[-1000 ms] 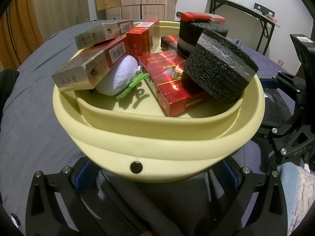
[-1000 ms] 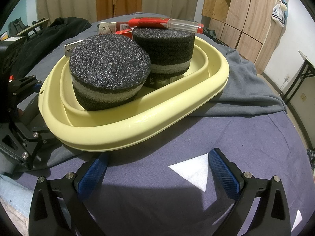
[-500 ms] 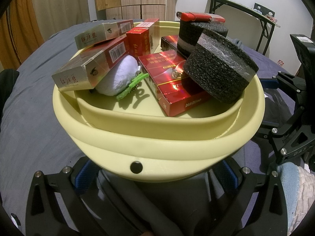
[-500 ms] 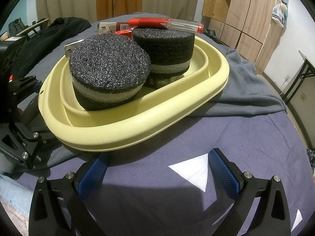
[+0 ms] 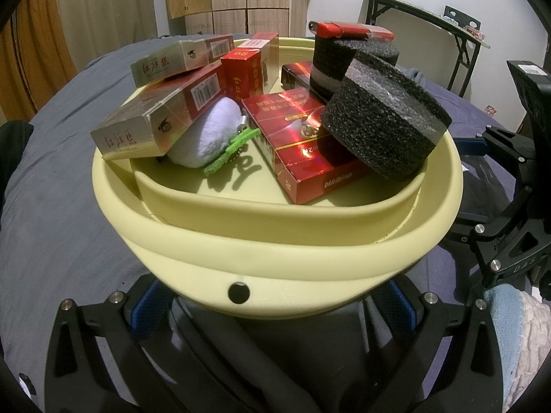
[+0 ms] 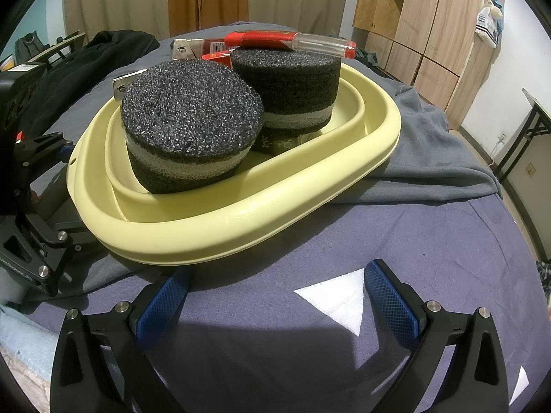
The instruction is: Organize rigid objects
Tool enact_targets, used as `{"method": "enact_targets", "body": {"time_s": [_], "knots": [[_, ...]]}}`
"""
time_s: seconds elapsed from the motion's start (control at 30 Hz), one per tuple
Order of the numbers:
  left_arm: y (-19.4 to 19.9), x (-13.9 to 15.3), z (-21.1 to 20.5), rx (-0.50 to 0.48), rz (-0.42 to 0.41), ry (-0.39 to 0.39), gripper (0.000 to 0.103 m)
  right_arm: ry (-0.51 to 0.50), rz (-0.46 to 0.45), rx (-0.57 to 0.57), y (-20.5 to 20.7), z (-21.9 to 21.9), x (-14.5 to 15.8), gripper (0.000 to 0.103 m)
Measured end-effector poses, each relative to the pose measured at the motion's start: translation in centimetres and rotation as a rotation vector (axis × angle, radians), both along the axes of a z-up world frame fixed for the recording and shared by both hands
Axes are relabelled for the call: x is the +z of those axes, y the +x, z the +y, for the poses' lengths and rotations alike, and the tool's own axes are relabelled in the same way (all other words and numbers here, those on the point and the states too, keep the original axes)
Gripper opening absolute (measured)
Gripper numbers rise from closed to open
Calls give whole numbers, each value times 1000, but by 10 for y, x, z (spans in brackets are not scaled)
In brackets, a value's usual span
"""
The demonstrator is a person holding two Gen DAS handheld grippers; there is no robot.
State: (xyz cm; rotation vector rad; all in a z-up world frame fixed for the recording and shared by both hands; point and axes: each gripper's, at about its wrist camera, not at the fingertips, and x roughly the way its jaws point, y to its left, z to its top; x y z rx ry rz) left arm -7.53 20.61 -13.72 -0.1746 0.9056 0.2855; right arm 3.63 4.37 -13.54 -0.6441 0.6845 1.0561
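On the bed (image 6: 430, 241), covered in smooth grey-blue fabric, nothing differs from the frames of a second earlier: both grippers and all objects hold the same positions.

Left wrist view, left to right: two gold-and-red cartons (image 5: 156, 117) lie stacked and tilted against the rim of the pale yellow basin (image 5: 275, 244), a smooth moulded plastic oval with a stepped inner wall. Beside them rests a white fuzzy rounded item (image 5: 210, 134) with a green fringed piece. A glossy red rectangular carton (image 5: 303, 148) lies flat in the middle. At the right, a black granular foam cylinder (image 5: 385, 127) with a pale band leans on the basin wall; a second foam cylinder (image 5: 344, 62) stands behind it, carrying a red lighter (image 5: 347, 30).

The left gripper (image 5: 275, 306) is open, its blue ribbed pads either side of the basin's near end, partly under the rim. The right gripper (image 6: 275, 299) is open and empty above the fabric, just beside the basin.
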Motion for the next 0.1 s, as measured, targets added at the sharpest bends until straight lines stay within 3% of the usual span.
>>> {"method": "enact_targets", "body": {"time_s": [0.1], "knots": [[1,0,-3,-1,0,11,103,0,0,0,0,0,0,103]]}}
